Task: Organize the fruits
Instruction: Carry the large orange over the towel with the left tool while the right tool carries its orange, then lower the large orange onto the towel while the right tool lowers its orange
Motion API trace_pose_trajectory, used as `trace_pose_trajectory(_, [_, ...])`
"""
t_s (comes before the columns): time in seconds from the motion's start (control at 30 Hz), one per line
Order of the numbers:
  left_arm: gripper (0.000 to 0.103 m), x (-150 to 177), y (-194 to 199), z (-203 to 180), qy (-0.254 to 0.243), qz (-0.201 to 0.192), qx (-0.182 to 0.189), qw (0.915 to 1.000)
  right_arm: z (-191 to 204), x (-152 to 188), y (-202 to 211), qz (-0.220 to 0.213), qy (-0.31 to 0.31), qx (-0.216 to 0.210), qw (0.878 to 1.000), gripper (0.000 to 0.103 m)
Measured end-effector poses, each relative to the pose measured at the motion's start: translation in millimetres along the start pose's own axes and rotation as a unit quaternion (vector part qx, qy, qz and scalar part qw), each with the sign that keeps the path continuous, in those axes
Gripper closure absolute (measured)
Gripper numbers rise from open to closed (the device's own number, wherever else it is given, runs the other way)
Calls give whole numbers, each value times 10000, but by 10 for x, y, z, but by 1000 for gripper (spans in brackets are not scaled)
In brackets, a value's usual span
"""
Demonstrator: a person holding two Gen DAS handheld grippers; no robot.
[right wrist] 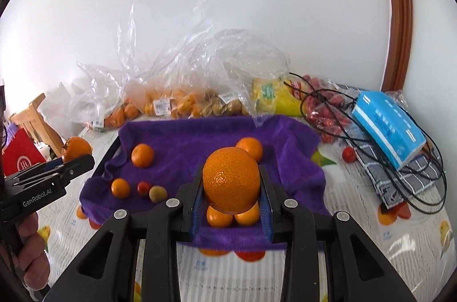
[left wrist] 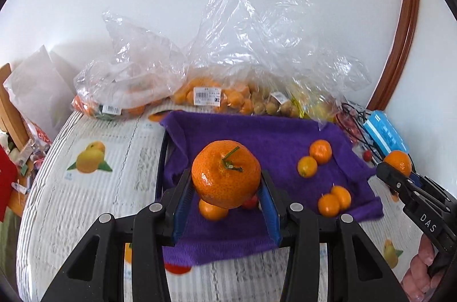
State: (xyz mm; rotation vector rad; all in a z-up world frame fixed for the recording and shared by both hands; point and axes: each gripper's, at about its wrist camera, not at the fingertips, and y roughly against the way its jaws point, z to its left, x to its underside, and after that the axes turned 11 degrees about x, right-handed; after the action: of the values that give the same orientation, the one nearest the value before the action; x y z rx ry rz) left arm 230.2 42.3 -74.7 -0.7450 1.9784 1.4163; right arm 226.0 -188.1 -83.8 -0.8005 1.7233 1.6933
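Left wrist: left gripper (left wrist: 226,182) clamped on stemmed mandarin (left wrist: 226,173) above purple towel (left wrist: 257,139) | right gripper (right wrist: 230,187) clamped on smooth orange (right wrist: 230,182) | risk: dropping onto 2 small oranges (right wrist: 232,215) beneath sends them rolling off

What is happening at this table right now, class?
A person holds two tongs, one in each hand. The left tongs grip a large stemmed orange, and the right tongs grip another orange. Both hang above a purple towel where small citrus already lie. Bagged fruit sits behind, by the wall.
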Motion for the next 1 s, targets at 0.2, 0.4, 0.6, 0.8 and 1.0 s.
trace_pose_trajectory(0.2, [61, -77, -230, 74, 31, 26, -114, 9999, 25, -165, -180, -127, -15, -73, 9999, 70])
trace_pose_trajectory(0.4, [61, 27, -383, 211, 171, 31, -172, 9997, -36, -19, -457, 167, -54, -91, 9998, 70])
trace_pose_trajectory(0.6, [61, 61, -441, 323, 383, 86, -179, 9991, -76, 29, -521, 255, -114, -128, 9995, 70])
trace_pose_trajectory(0.8, [61, 74, -480, 370, 476, 113, -165, 9987, -84, 23, -487, 121, -87, -80, 9999, 70])
trace_pose_trajectory(1.0, [61, 75, -481, 355, 447, 102, -165, 9988, -125, 11, -455, 12, -122, -1, 9999, 70])
